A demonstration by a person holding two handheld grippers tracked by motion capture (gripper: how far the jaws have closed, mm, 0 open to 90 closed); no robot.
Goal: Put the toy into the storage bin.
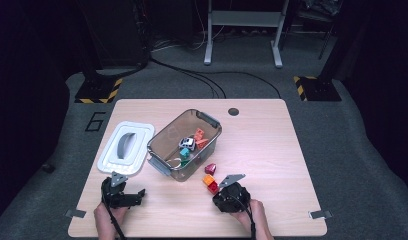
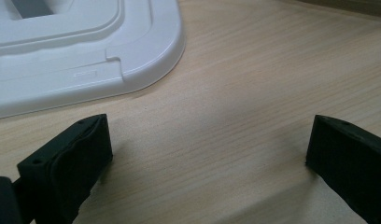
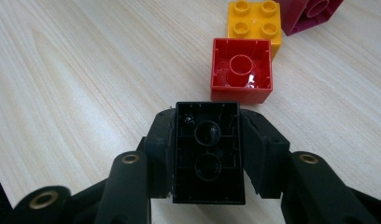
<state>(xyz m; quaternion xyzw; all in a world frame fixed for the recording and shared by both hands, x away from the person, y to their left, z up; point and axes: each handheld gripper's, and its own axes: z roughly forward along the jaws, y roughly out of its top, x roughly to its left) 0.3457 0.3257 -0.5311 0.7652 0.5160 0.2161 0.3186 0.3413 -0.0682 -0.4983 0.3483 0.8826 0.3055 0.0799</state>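
Observation:
My right gripper (image 3: 207, 154) is shut on a black brick (image 3: 208, 149), its hollow underside facing the camera, just above the table. In front of it lie a red brick (image 3: 241, 70) on its side, a yellow brick (image 3: 254, 23) and a dark red brick (image 3: 312, 14). From above, the right gripper (image 1: 231, 192) sits beside the red brick (image 1: 213, 187), the orange-yellow brick (image 1: 208, 179) and the dark red brick (image 1: 210, 168). My left gripper (image 1: 126, 196) stands open near the table's front left, its jaws wide apart over bare wood (image 2: 207, 140).
A clear plastic bin (image 1: 164, 157) with grey handles holds several coloured toys mid-table. Its white lid (image 1: 126, 147) lies to the left, and the lid's corner (image 2: 146, 56) is just beyond my left jaws. A round hole (image 1: 233, 111) marks the table's far edge.

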